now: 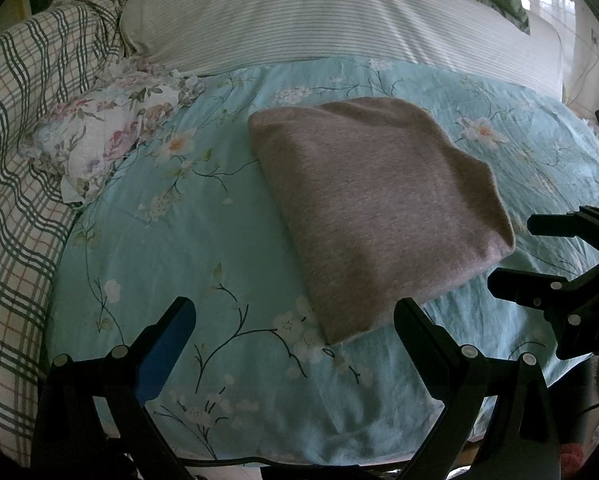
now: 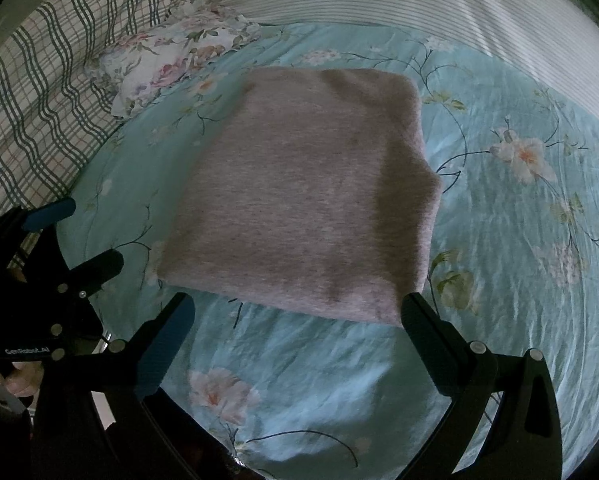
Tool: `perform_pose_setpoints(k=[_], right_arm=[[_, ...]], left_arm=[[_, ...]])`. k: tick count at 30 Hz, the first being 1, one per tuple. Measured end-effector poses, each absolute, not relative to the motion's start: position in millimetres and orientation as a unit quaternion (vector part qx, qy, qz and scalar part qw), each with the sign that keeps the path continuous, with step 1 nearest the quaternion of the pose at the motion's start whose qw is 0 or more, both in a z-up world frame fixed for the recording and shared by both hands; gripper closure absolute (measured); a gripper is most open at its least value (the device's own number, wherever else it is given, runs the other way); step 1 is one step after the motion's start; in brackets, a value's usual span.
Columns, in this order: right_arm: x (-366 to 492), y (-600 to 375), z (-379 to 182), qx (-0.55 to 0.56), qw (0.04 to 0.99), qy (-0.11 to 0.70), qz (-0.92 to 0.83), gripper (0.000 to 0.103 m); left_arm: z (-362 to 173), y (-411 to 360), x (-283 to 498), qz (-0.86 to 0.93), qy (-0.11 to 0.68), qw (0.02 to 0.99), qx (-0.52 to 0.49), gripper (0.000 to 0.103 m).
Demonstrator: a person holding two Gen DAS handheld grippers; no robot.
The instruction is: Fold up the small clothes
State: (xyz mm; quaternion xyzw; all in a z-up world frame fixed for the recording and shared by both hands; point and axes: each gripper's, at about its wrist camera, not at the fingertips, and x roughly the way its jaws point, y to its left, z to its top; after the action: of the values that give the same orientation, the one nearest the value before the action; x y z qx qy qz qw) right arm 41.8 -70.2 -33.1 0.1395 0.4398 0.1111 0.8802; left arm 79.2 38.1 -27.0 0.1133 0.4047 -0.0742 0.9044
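Folded pinkish-grey knit garment lies flat on turquoise floral bedsheet | left hand-held gripper and right hand-held gripper: jaws apart, empty | folding looks finished.

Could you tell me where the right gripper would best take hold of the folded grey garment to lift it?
Probably at the near right corner of the garment, coming in low from the near side. That corner lies right by the open right gripper, and the stacked layers there form a thick edge raised off the bedspread, so one finger could slide under.
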Motion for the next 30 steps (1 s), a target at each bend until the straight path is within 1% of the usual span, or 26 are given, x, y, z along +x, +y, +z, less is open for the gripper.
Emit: perform_pose_setpoints(k=[30], right_arm=[[40.0,-68.0,-33.0,0.146,0.879,0.441,0.107,0.000]], left_arm=[[-27.2,33.8,76.4,-0.073,0.408,0.903,0.115,0.003]])
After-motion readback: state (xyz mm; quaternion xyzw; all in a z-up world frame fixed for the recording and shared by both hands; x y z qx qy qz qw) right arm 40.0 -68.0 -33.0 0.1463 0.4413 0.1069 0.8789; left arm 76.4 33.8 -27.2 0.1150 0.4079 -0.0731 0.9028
